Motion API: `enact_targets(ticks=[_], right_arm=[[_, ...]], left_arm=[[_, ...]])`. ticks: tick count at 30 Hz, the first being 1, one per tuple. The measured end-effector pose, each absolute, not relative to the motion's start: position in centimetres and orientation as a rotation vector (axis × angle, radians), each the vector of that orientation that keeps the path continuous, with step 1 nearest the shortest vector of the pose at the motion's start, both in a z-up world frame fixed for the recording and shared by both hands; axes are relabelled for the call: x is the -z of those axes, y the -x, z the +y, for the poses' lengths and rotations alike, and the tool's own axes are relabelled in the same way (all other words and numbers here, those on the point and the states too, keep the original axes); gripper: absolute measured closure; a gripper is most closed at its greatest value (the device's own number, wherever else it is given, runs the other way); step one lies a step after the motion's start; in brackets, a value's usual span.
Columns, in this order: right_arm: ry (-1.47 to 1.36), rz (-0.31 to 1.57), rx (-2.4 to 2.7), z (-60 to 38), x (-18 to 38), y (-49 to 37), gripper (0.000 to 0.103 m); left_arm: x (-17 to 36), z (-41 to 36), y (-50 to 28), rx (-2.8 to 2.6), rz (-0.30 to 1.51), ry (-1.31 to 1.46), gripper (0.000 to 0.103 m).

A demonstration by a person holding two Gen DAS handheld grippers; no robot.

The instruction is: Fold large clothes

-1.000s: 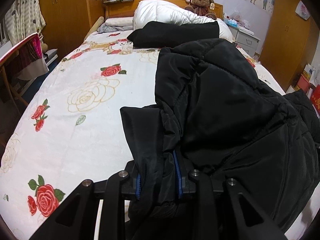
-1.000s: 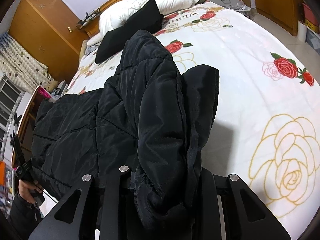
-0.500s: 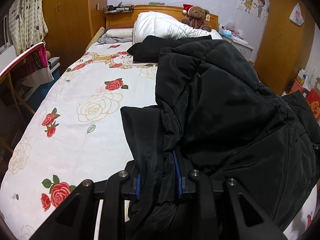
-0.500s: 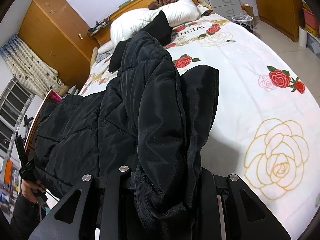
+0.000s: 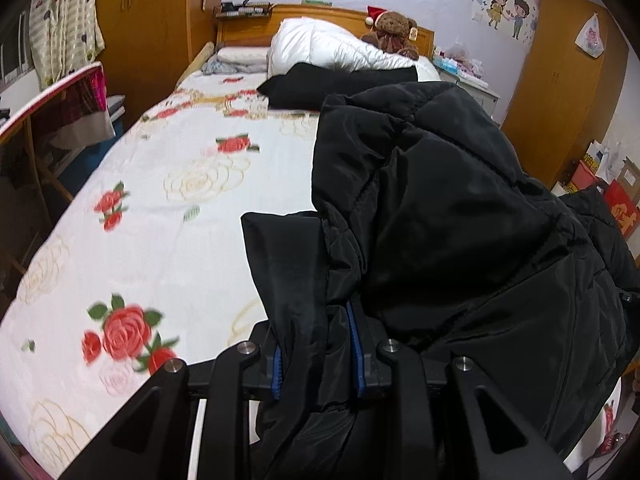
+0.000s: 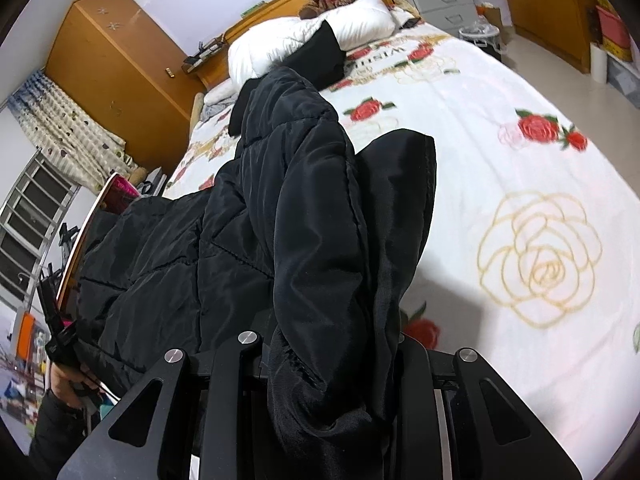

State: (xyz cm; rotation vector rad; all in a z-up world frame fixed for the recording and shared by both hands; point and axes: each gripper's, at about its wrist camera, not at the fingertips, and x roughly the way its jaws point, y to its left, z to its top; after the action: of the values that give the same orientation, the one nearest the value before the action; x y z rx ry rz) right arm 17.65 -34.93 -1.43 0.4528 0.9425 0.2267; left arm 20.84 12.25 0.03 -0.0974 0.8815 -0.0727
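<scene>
A large black puffer jacket (image 5: 448, 216) is held up over the bed, bunched and draped; it also fills the right wrist view (image 6: 280, 216). My left gripper (image 5: 318, 354) is shut on a fold of the jacket's edge, with the blue pads (image 5: 351, 332) pressed on the fabric. My right gripper (image 6: 332, 354) is shut on another thick fold of the jacket; its fingertips are hidden by the cloth. Both ends hang off the bed surface.
The bed (image 5: 160, 208) has a white rose-print cover. At its head lie a white duvet (image 5: 332, 46), a black garment (image 5: 320, 88) and a teddy bear (image 5: 394, 30). Wooden wardrobes (image 5: 560, 80) and a nightstand (image 6: 444, 0) stand around. A desk edge (image 5: 48, 92) is at left.
Both grippers have lifted and drawn back with the jacket in them; the bed looks farther below and more of the room shows. The grips have not changed.
</scene>
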Motion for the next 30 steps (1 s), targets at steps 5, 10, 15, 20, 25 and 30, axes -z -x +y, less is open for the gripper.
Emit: enact_targets(ticks=[5,10,15,20,25,30], right_arm=[[-0.471,0.996,-0.212,-35.4,4.7,-17.1,0.076],[-0.508,1.061,-0.174,-36.1,8.8,-17.1,0.071],[-0.557,1.094,-0.145,-37.3,10.6,-17.4,0.049],[-0.563,1.105,-0.106,-37.7,9.9,-17.1,0.040],[-0.480,1.062,-0.075,-37.7,6.8,-15.8,0.039],[-0.419,0.932,-0.022,-38.1,2.6,-14.7,0.039]], left_arm=[[4.6,12.1,-19.7,0.077,0.944,0.117,0.076],[9.2,12.1,-19.2,0.049,1.006,0.136,0.075],[11.2,13.1,-19.0,0.038,1.033,0.203,0.069],[10.4,13.8,-18.9,0.008,1.051,0.234,0.056],[8.0,15.5,-17.5,-0.031,0.995,0.220,0.058],[4.0,15.9,-16.5,-0.032,0.903,0.226,0.058]])
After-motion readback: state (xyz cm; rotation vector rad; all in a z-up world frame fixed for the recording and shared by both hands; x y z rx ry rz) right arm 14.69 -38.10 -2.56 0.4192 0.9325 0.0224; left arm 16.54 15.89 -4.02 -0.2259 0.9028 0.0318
